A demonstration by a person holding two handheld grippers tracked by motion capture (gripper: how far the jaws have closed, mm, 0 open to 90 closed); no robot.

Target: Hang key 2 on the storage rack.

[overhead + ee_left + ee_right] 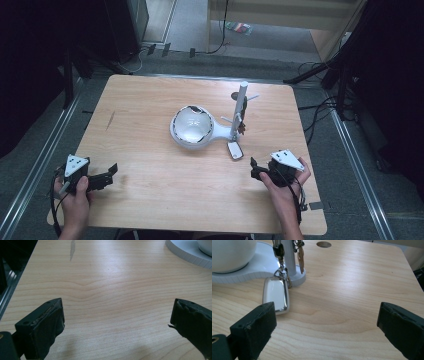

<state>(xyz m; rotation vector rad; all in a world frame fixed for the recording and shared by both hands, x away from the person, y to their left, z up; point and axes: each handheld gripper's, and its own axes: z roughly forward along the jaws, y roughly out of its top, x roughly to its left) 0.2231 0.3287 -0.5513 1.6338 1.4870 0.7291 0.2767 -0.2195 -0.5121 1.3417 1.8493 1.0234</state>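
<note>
Right gripper (325,327) jaws apart, near key fob (275,295); its view shows the fob chained to the stand post (289,257). Left gripper (117,325) jaws apart over bare table (107,290).

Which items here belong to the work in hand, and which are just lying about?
In the job:
- white key fob, nearest the right tongs
- white stand it hangs from
- right tongs, open
- left tongs, open

Lying about:
- white bowl
- cables on the floor
- hole in the table
</note>
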